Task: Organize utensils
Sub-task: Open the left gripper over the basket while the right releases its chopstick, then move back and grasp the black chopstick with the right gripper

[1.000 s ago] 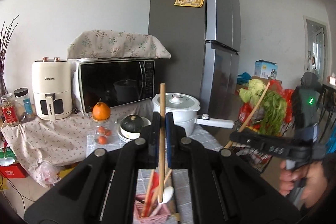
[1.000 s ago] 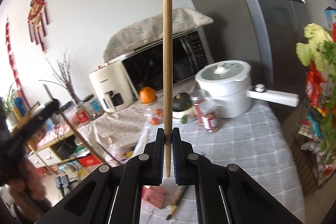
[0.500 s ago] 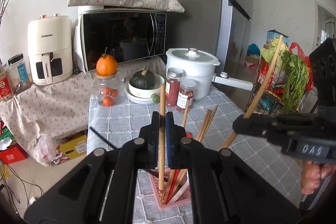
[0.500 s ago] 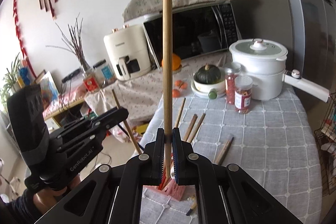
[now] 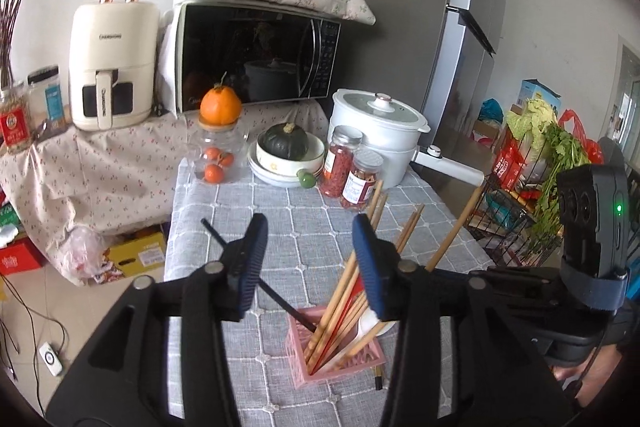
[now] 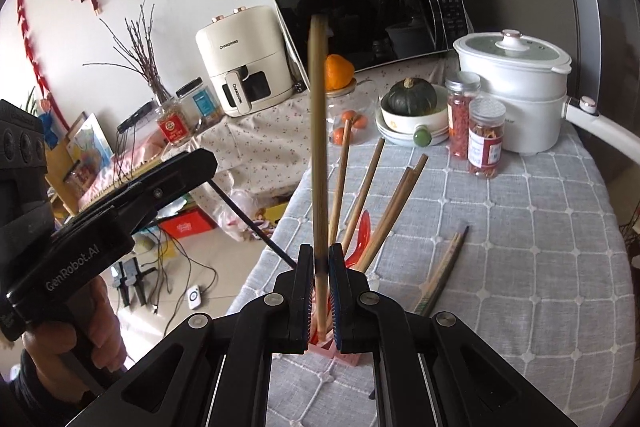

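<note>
A pink slotted holder (image 5: 340, 359) stands on the grey checked tablecloth (image 5: 304, 223) and holds several wooden chopsticks (image 5: 340, 291), a black chopstick (image 5: 276, 299), a red utensil and a white spoon (image 5: 374, 325). My left gripper (image 5: 306, 263) is open and empty just above the holder. My right gripper (image 6: 320, 291) is shut on a wooden chopstick (image 6: 318, 131), held upright with its lower end over the holder (image 6: 352, 355). Two more chopsticks (image 6: 444, 271) lie on the cloth to the right of the holder.
At the back of the table stand two spice jars (image 5: 352, 171), a bowl with a green squash (image 5: 286, 149), a glass jar with an orange on top (image 5: 220, 143) and a white pot (image 5: 376, 135). A microwave (image 5: 256, 59) and air fryer (image 5: 112, 63) stand behind.
My left gripper has opened and let go of its wooden chopstick, which now stands in the holder. My right gripper has lowered its chopstick towards the holder.
</note>
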The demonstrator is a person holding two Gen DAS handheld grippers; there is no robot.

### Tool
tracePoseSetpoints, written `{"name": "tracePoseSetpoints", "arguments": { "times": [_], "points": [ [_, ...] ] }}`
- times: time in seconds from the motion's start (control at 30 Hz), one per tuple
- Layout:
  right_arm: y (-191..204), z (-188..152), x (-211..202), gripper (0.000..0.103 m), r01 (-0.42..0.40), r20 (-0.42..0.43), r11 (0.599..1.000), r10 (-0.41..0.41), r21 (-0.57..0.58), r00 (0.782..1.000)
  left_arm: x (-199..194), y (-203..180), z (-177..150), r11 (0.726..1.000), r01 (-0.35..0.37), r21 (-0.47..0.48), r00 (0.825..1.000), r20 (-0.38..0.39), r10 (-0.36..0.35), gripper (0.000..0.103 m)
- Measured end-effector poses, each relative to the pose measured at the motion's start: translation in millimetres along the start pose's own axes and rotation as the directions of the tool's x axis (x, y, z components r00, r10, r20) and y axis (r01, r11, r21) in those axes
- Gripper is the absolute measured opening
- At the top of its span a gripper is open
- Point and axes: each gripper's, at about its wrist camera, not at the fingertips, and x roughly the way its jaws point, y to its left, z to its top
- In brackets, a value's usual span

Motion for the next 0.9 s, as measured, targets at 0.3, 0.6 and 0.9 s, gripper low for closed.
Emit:
{"name": "tracePoseSetpoints", "arguments": {
  "times": [0.3,0.6,0.9],
  "points": [
    [-15,9,-32,0.048,-0.046,0.110,0.997,0.039,0.064,0.993,4,14,-7,0.996,0.016,-0.083,0.997,-0.077,-0.023,0.075],
    [-65,13,-62,0.081,0.058,0.226,0.980,-0.102,0.192,0.969,-8,14,-24,0.992,-0.035,-0.124,0.993,-0.118,0.020,0.097],
    [-111,-28,25,0.085,0.317,0.028,0.941,-0.322,0.117,0.946,13,8,-55,0.991,-0.051,-0.123,0.967,-0.256,0.018,0.098]
  ]
}}
